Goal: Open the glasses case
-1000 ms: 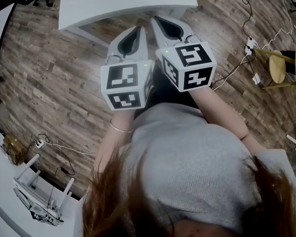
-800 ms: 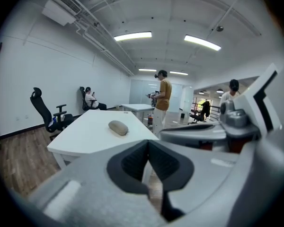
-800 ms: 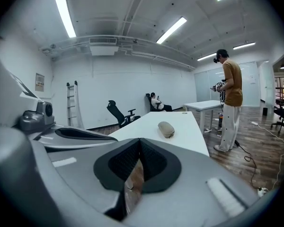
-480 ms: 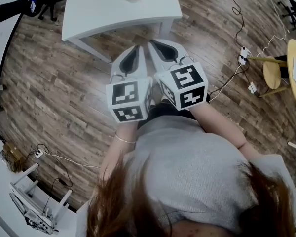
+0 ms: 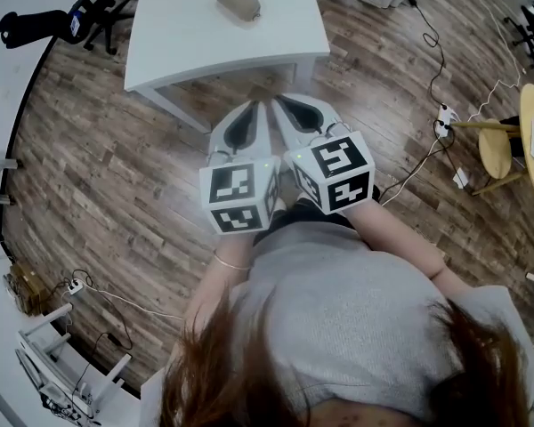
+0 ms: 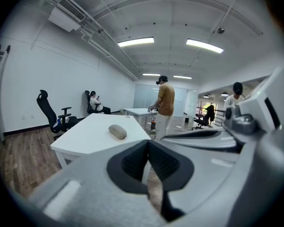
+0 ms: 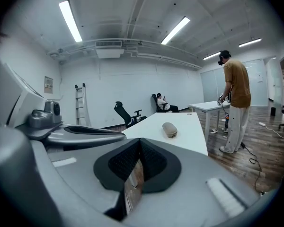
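Coverage of the table (image 5: 173, 56) in the head view has increased over the last second. At first only its near edge was shown. Now most of its top is shown, and the glasses case (image 5: 238, 3) has come into view on it. The grippers are judged to be nearer the table, so the approach is under way, but nothing on the case has been started: its lid is seen shut.

The left gripper (image 5: 251, 107) and the right gripper (image 5: 281, 101) are held side by side over the floor (image 5: 89, 167), just short of the near edge of the table, tips directed at it. Both pairs of jaws are closed, pad against pad, with nothing held between them.

The case lies alone on the table top, well back from the near edge and about midway between the left and right edges. It is well apart from both grippers, ahead of their tips. In each gripper view it appears just above the closed jaws.
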Demonstrator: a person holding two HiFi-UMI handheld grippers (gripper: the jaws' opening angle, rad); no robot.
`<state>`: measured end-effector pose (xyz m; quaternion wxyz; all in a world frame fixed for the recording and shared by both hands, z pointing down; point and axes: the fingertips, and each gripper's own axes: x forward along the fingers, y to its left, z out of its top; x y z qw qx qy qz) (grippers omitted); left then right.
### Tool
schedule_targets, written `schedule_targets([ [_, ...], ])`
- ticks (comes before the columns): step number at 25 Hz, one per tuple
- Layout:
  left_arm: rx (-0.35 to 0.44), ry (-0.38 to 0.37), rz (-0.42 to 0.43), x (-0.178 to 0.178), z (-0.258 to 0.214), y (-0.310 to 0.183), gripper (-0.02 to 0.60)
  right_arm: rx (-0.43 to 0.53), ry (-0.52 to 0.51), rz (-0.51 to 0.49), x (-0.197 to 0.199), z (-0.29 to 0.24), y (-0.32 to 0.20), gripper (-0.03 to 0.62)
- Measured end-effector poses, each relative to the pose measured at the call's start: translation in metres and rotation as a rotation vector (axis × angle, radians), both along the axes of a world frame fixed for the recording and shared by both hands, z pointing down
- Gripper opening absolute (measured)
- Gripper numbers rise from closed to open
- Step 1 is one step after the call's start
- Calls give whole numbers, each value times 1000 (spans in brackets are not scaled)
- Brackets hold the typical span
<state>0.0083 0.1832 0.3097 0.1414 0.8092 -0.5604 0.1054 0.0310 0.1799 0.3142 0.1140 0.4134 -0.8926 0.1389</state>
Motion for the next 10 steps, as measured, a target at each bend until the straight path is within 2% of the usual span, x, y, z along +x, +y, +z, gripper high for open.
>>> schedule_targets([
  [10,-1,-11,0,12,0,1,2,9,-17,-9,10,-2,4,5],
])
